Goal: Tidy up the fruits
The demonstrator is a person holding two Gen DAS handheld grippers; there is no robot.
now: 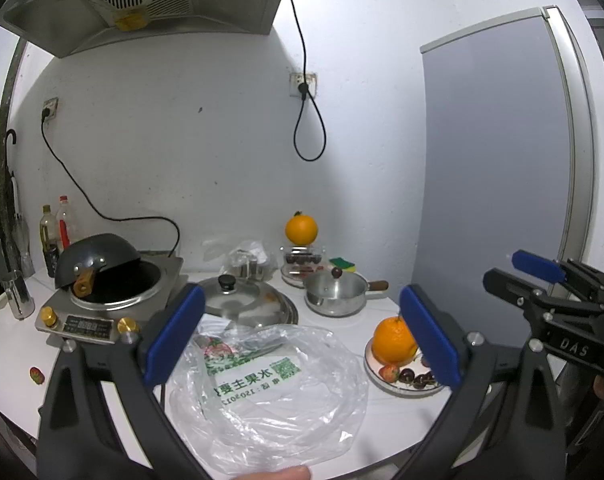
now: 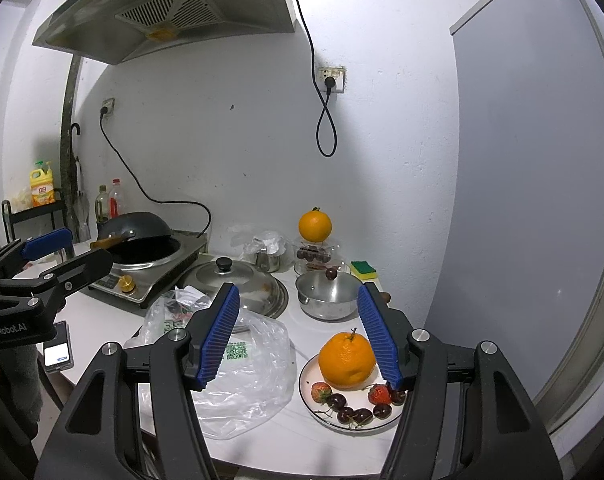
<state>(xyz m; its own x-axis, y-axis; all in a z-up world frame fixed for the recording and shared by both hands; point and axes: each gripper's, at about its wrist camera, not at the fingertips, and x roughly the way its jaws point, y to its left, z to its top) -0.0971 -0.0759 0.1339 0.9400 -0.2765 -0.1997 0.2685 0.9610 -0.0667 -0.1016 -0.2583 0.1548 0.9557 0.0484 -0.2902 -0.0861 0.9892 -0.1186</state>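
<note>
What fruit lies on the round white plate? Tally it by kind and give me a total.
Round orange with a stem: 1
Red strawberries: 2
Dark red cherries: 5 in view, one half hidden at the right edge
Total on the round white plate: 8

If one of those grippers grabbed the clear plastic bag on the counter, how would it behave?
The plastic bag would probably be floppy: it lies crumpled and wrinkled flat on the counter. It looks thin and nearly empty, so likely very light. Its glossy film may slip between the ribbed pads.
</note>
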